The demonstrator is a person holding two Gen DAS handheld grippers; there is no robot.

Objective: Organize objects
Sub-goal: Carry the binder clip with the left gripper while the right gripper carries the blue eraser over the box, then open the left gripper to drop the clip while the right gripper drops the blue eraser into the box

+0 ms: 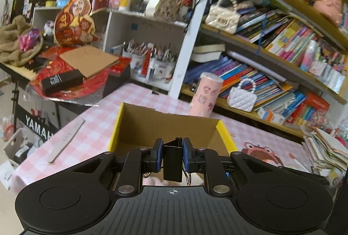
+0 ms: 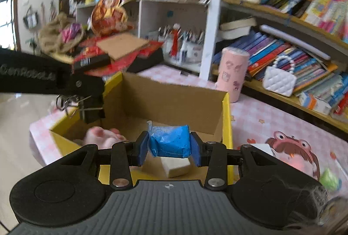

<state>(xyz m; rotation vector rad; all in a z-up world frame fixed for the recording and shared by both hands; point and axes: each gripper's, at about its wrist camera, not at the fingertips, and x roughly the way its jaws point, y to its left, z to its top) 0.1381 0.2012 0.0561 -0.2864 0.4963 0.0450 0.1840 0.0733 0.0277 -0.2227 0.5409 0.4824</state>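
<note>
We have two items in transit to the box [image 2: 174, 102]: a black binder clip [image 1: 173, 159] clamped between the pads of the left gripper [image 1: 173, 157], and a blue packet [image 2: 170, 141] pinched end to end by the right gripper [image 2: 169, 151]. Both hang over the near part of the box, an open cardboard carton with yellow outer walls standing on the pink checked worktop [image 1: 91, 126]. In the right wrist view the left gripper [image 2: 91, 104] sits at the box's left rim, clip [image 2: 92, 113] hanging over the wall with its wire handles sticking out. Already inside: a white block [image 2: 176, 166] below the packet and a pink plush paw [image 2: 104, 137] near the left corner. Judgement: the step in hand is lowering and releasing. To do it well we should carry each item clear past the rim, bring it low over a bare patch of floor, then open. The packet looks soft, so a short drop is harmless; better set beside the block than on it. The clip's handles could snag the cardboard edge, so keep it inboard first. The pink cup [image 1: 205, 95] beyond the far wall stands near; we avoid overshooting. The views are blurred, so slow before release.
</note>
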